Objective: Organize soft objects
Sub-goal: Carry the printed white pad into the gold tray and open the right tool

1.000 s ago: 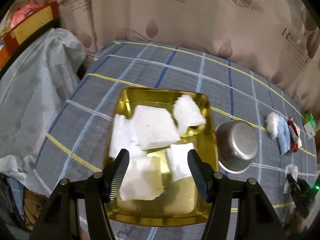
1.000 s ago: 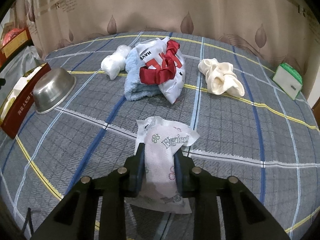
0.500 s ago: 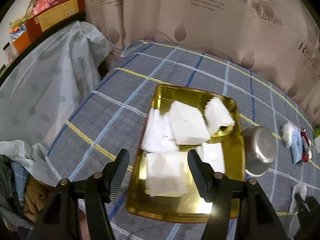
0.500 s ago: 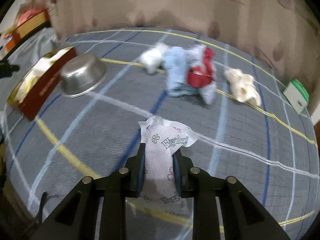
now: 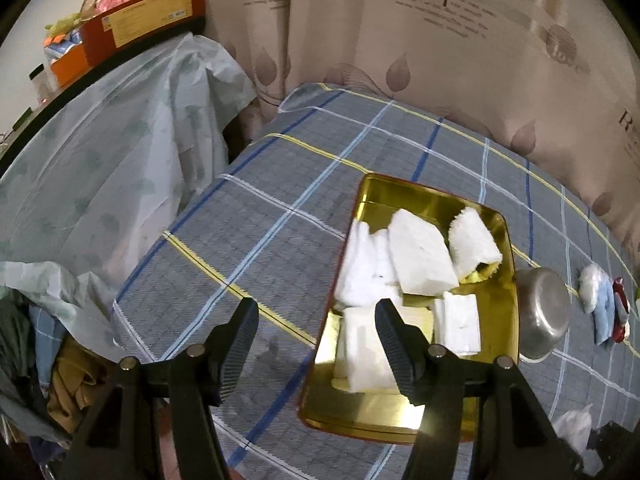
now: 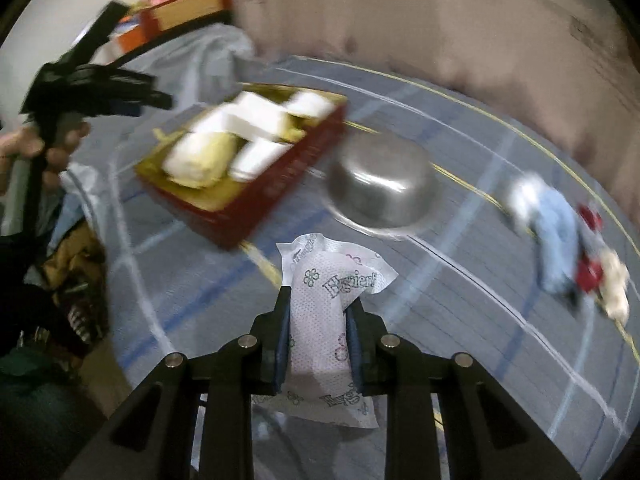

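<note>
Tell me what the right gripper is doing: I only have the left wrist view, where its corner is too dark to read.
Observer: The right gripper is shut on a white tissue pack printed with flowers.
Operator: Is anything between it and the gold tray?
Observer: Only bare checked cloth; the tray, red on the outside, lies ahead to its left.
Operator: And the steel bowl?
Observer: The steel bowl sits upside down, just right of the tray.
Operator: Does it see my gripper?
Observer: Yes, the left gripper, blurred, is left of the tray, a bare hand holding it.
</note>
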A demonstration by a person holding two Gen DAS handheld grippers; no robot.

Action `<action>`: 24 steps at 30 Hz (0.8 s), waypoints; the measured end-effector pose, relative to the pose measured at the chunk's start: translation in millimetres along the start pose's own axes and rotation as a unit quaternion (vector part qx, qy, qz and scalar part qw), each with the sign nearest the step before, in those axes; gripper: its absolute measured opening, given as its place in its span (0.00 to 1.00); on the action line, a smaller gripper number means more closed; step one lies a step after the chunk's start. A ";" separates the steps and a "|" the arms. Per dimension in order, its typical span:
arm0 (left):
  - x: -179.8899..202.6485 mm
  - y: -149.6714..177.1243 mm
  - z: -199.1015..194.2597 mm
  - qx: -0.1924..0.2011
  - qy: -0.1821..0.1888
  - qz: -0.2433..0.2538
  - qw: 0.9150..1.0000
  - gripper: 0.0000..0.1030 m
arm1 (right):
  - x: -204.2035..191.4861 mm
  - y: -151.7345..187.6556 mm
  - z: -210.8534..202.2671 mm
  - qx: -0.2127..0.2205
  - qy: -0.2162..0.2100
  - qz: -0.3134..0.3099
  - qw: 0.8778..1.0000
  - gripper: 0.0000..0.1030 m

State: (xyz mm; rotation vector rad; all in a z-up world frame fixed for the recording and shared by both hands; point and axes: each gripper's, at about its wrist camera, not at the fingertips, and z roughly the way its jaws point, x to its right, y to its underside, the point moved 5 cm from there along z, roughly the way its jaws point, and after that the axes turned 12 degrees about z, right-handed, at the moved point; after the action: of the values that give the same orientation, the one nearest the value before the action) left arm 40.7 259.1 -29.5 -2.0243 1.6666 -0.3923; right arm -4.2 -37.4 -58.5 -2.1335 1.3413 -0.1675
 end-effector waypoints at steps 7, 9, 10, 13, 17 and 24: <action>-13.9 2.0 3.6 -0.008 -0.017 -0.006 1.000 0.60 | -54.0 -28.5 11.8 0.007 -0.046 -0.040 0.998 0.22; -17.1 2.4 4.0 -0.008 -0.017 -0.010 1.000 0.60 | -62.8 -36.5 15.1 0.014 -0.055 -0.033 0.998 0.22; -18.1 2.1 4.2 -0.008 -0.017 -0.011 1.000 0.60 | -66.3 -39.5 16.8 0.016 -0.058 -0.032 0.998 0.22; -21.1 2.8 5.7 -0.011 -0.022 -0.012 1.000 0.60 | -76.8 -49.7 25.5 0.021 -0.061 -0.031 0.997 0.22; -21.9 4.0 6.6 -0.015 -0.019 -0.013 1.000 0.60 | -86.7 -63.7 38.0 0.023 -0.061 -0.034 0.997 0.22; -23.6 2.6 3.1 -0.008 -0.036 -0.006 0.999 0.60 | -106.5 -89.2 57.3 0.040 -0.038 -0.047 0.997 0.22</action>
State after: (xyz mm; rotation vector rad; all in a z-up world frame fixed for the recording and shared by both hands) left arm 35.0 282.3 -31.5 -2.0376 1.6193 -0.3076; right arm 37.3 104.9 -33.7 -2.1152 1.1719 -0.1724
